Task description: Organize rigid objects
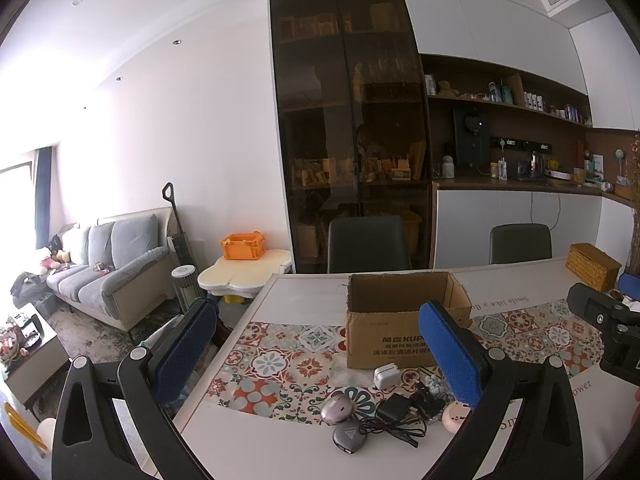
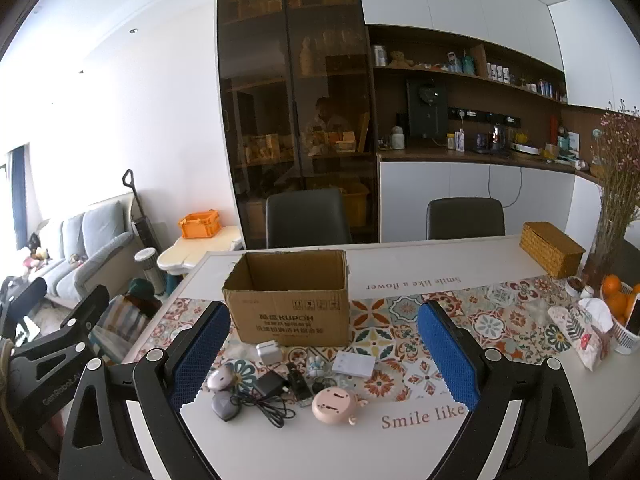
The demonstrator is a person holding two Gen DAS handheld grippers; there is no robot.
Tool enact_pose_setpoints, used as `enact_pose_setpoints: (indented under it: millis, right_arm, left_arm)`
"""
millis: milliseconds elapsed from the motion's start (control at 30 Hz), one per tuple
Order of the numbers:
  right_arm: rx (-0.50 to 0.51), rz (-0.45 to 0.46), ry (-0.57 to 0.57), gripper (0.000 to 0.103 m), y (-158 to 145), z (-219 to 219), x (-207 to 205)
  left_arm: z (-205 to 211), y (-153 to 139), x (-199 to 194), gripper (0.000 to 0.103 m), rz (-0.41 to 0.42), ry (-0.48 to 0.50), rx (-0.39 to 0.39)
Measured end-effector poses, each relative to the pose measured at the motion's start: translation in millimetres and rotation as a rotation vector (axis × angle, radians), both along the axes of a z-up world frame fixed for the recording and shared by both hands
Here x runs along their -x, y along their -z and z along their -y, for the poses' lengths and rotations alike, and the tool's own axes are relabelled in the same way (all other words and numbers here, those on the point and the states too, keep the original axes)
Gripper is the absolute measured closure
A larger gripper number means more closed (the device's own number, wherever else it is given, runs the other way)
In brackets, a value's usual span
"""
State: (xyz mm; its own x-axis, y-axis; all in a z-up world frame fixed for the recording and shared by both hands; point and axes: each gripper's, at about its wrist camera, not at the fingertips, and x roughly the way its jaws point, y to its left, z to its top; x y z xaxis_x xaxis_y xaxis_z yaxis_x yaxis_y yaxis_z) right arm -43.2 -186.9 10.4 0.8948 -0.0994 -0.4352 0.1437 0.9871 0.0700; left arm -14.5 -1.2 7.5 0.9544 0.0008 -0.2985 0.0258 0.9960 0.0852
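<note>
An open cardboard box point(image 2: 290, 312) stands on the table point(image 2: 400, 264), also in the left wrist view point(image 1: 400, 320). In front of it lie small items: a white plug point(image 2: 268, 352), a pink mouse-like case point(image 2: 220, 379), a grey case point(image 2: 225, 406), a black charger with cable point(image 2: 270, 386), a pink round gadget point(image 2: 334, 404), a white flat box point(image 2: 354, 363) and a small figurine point(image 2: 316, 366). My right gripper point(image 2: 324, 356) is open above them. My left gripper point(image 1: 320, 356) is open and empty, over the table's left end, with the items point(image 1: 394, 404) below it.
A wicker box point(image 2: 552, 248) sits at the table's far right, with a vase of dried flowers point(image 2: 616, 208), a basket of oranges point(image 2: 618, 308) and a patterned pouch point(image 2: 580, 332). Two dark chairs point(image 2: 306, 216) stand behind the table. A sofa point(image 1: 108, 268) and an orange crate point(image 1: 242, 246) are to the left.
</note>
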Motion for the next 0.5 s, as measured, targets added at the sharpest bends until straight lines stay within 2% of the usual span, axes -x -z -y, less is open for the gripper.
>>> enact_pose_setpoints:
  millis: [500]
  right_arm:
    - [0.002,0.005,0.001,0.008,1.7,-2.6,-0.2]
  left_arm:
    - [1.3,1.9,0.8,0.000,0.000,0.001,0.000]
